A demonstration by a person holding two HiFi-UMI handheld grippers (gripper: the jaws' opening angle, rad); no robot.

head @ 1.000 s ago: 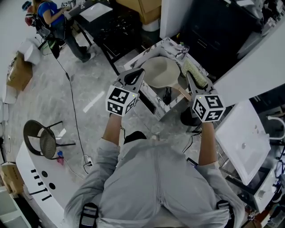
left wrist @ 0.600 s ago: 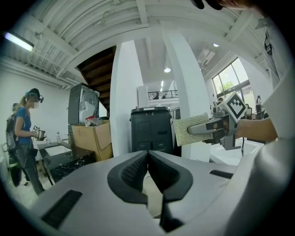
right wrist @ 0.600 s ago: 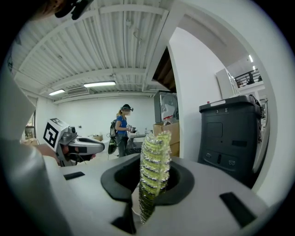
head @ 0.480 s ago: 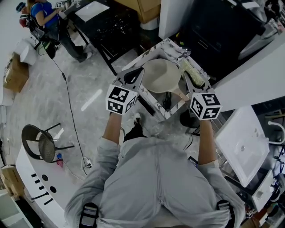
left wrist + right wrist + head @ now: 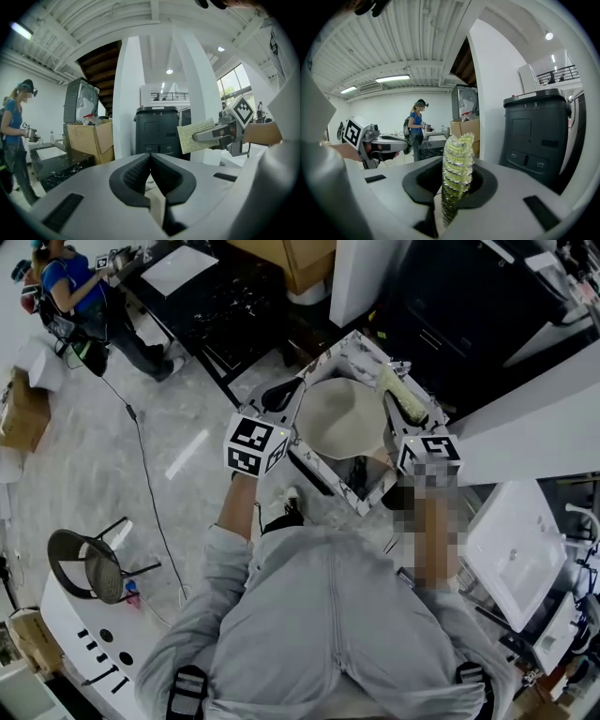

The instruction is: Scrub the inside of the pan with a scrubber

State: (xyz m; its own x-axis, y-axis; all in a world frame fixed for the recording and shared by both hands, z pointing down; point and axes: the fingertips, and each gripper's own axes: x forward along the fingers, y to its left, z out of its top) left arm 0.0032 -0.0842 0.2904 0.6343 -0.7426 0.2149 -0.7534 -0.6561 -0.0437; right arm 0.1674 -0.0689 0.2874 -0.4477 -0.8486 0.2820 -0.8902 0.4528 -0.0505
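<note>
Right gripper [image 5: 412,426], head view: your jaws are clamped on the scrubber [image 5: 398,390]. It lies along the far right edge of the marbled worktop [image 5: 349,339], just beside the right rim of the pan [image 5: 337,418] and outside its bowl. The scrubber's long axis runs from near right to far left, free end pointing away from you. The pan rests mouth-up on the worktop between your two grippers. Its pale inside shows no foam or streaks that can be made out, so scrubbing appears not to have begun. The scrubber is in grip; bringing it into the bowl and working it round the inside looks like the part left to do. Your left gripper [image 5: 281,395] sits at the pan's far left rim; whether it touches the rim cannot be told.

Left gripper view: your left jaws are pressed together with nothing between them. To the right, the scrubber shows broadside as a flat rectangle, sticking out leftward from the right gripper. The pan is out of view.

Right gripper view: the scrubber stands edge-on between the gripping jaws, long axis running straight out along them. Your left gripper shows at the left. The pan is again out of view.
</note>
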